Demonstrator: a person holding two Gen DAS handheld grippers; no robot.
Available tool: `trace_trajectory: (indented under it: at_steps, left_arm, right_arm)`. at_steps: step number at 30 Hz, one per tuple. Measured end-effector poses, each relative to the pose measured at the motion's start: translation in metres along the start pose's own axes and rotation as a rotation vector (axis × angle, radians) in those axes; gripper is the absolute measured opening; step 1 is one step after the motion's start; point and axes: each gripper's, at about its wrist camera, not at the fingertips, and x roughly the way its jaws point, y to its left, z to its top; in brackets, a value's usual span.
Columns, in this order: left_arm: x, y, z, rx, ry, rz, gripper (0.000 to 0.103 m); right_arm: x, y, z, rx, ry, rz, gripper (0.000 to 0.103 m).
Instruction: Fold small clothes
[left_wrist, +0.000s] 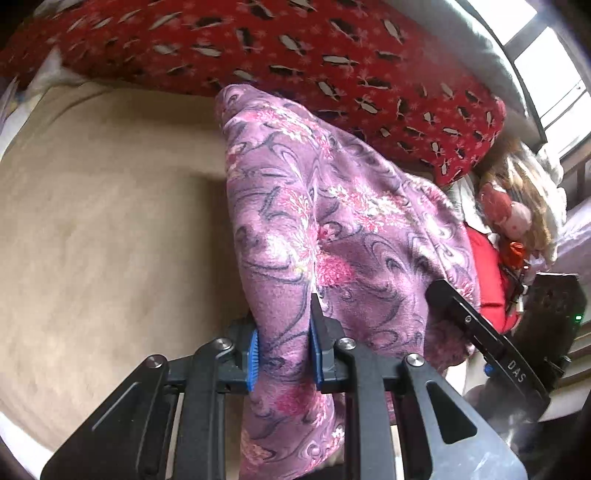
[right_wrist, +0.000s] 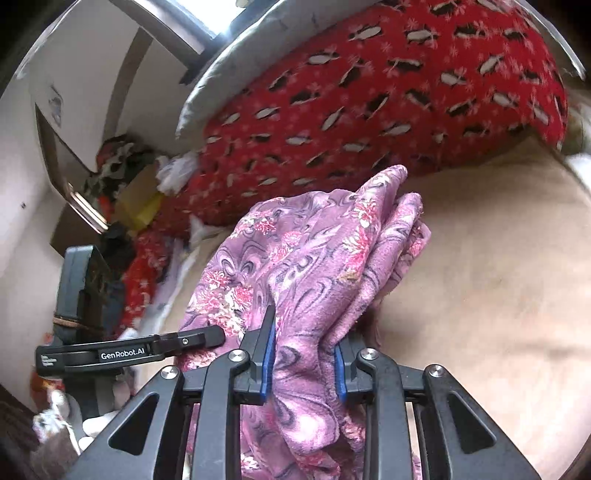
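Home bedroom: beige bed sheet (left_wrist: 103, 221), red patterned pillow (left_wrist: 295, 66), doll (left_wrist: 509, 210), window (left_wrist: 554, 74), clutter pile (right_wrist: 122, 177).

We see a beige bed surface (left_wrist: 103, 221) with a red patterned pillow (right_wrist: 388, 110) at its far edge, a grey cushion (right_wrist: 251, 62) behind it, bright windows (left_wrist: 554, 74), and a pale wall (right_wrist: 22, 229) beside clutter.

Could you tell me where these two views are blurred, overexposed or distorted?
Left wrist view: the window at top right is blown out, the beige sheet smears with motion blur, and the fisheye bends the edges. Right wrist view: the red pillow and the clutter at left are soft, while the purple cloth stays fairly sharp.
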Motion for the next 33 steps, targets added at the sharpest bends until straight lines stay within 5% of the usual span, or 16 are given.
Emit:
trace_trajectory:
  at_steps: [4,8,10,12,13,14,17,20,23,27,29,31,33]
  left_arm:
    - [-0.023,0.032,-0.035,-0.031,0.000,0.011,0.019]
    - [-0.005,0.067,-0.063,-0.110,0.062,0.024,0.020]
    - [0.021,0.087,-0.074,-0.159,0.119,0.063,0.023]
    - [0.037,0.100,-0.081,-0.179,0.145,0.082,0.039]
    - [0.038,0.106,-0.084,-0.193,0.148,0.071,0.053]
    - [0.036,0.111,-0.086,-0.218,0.143,0.056,0.057]
    - [0.018,0.116,-0.084,-0.224,0.090,-0.015,0.056]
    - [0.004,0.097,-0.069,-0.183,0.004,-0.028,0.056]
    - [0.012,0.072,-0.055,-0.109,-0.034,0.033,0.056]
    - [0.047,0.057,-0.045,0.007,-0.050,0.249,0.059]
    - [0.074,0.061,-0.042,0.023,-0.018,0.328,0.082]
    - [0.075,0.070,-0.040,-0.014,-0.041,0.326,0.090]
    - [0.072,0.081,-0.034,-0.064,-0.002,0.255,0.089]
  right_arm:
    - [-0.002,0.022,-0.030,0.044,0.034,0.099,0.025]
    - [0.017,0.021,-0.062,0.091,0.077,0.106,0.026]
    - [0.034,0.012,-0.080,0.120,0.110,0.064,0.028]
    - [0.053,-0.002,-0.094,0.151,0.165,-0.004,0.032]
    - [0.063,-0.012,-0.102,0.160,0.213,-0.068,0.046]
    - [0.065,-0.017,-0.105,0.170,0.224,-0.087,0.048]
    - [0.049,-0.022,-0.097,0.192,0.191,-0.101,0.049]
    - [0.029,0.000,-0.073,0.067,0.072,-0.178,0.051]
    - [0.041,0.029,-0.056,-0.086,0.051,-0.227,0.051]
    - [0.077,0.038,-0.056,-0.239,0.070,-0.374,0.069]
    - [0.101,0.020,-0.060,-0.234,0.116,-0.448,0.078]
    - [0.112,-0.002,-0.062,-0.179,0.141,-0.446,0.092]
    - [0.108,-0.015,-0.054,-0.121,0.148,-0.392,0.092]
